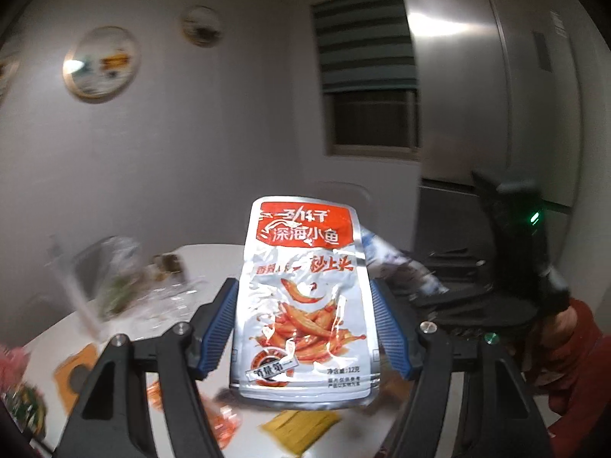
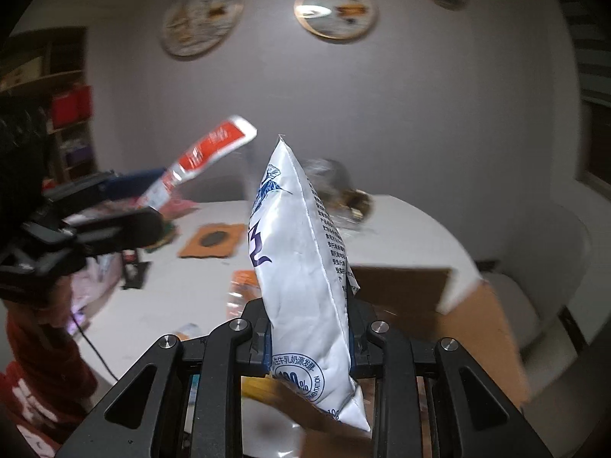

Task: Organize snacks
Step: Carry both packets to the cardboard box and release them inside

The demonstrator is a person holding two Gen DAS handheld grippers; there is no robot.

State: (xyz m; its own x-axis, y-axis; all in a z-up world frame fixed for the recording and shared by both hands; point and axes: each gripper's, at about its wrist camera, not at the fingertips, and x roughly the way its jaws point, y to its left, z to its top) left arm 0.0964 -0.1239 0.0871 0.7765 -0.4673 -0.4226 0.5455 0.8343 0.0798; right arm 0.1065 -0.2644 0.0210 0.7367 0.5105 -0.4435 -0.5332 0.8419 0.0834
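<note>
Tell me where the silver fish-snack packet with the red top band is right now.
The silver fish-snack packet stands upright between the left gripper's blue pads, lifted above the white table. In the right wrist view it shows at left, beside the white milk pouch.

Red-and-silver fish packet [image 1: 301, 305], white pouch [image 2: 305, 267]

Fish packet [image 1: 301, 297] upright between the left gripper [image 1: 303, 328] fingers, above the table [image 1: 214, 255]; pouch [image 2: 305, 267] in the right gripper [image 2: 309, 343], cardboard box [image 2: 469, 328] right of it.
</note>
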